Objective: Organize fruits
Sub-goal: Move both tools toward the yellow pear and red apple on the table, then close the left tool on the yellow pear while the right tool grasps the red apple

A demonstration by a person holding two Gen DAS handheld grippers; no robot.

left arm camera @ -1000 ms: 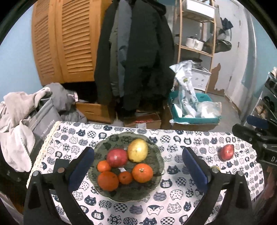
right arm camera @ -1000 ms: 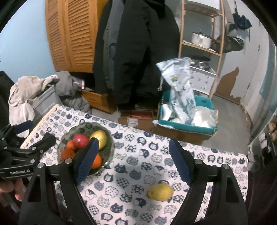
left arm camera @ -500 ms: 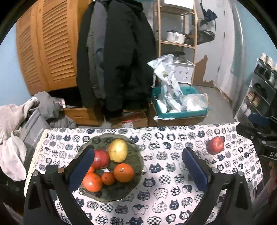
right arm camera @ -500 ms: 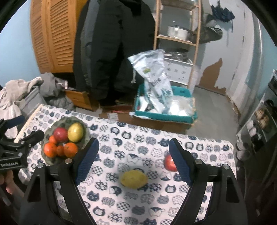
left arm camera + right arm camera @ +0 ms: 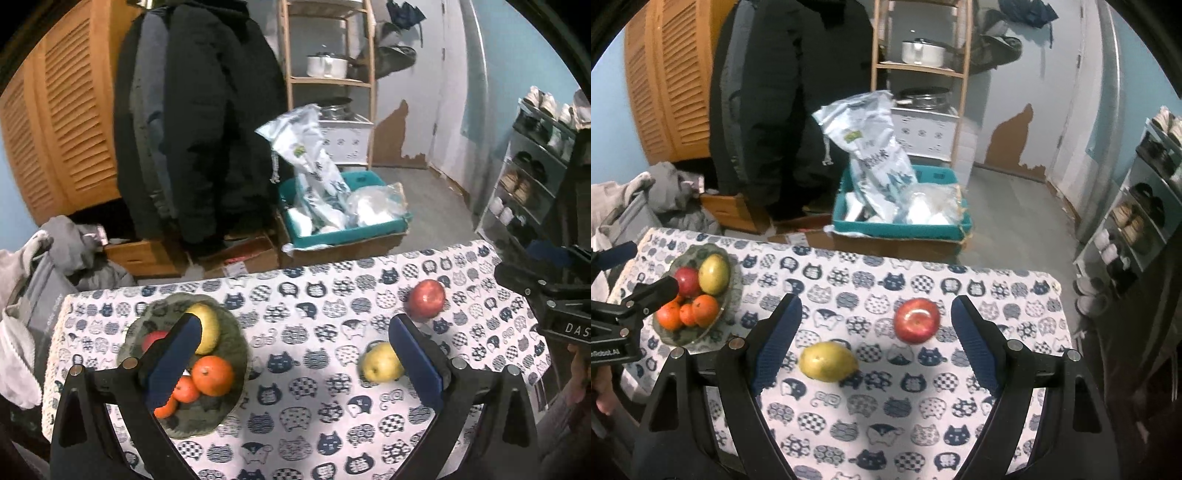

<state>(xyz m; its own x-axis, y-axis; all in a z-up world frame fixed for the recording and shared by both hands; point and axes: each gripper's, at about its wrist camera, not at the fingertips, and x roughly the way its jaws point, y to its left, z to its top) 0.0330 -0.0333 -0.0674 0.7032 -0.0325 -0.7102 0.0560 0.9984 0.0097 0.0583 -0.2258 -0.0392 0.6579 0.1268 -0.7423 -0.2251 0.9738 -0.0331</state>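
Note:
A greenish glass plate (image 5: 733, 295) (image 5: 238, 354) at the table's left holds a red apple, a yellow pear and several oranges. Loose on the cat-print cloth lie a red apple (image 5: 917, 320) (image 5: 426, 299) and a yellow pear (image 5: 827, 361) (image 5: 380, 363). My right gripper (image 5: 873, 345) hovers open above the cloth, both loose fruits showing between its blue pads, untouched. My left gripper (image 5: 293, 354) is open too; its left pad covers part of the plate's fruit and its right pad overlaps the loose pear's edge. Each gripper shows at the other view's edge.
The table's far edge drops to a floor with a teal bin (image 5: 901, 225) of plastic bags on cardboard boxes. Dark coats hang behind, a wooden shelf with a pot stands beyond, clothes pile at the left, and a shoe rack (image 5: 1145, 206) lines the right wall.
Both grippers have swung to the right across the table. The plate slid left in both views, and the loose apple and pear came between the right gripper's pads. Jaw widths look unchanged.

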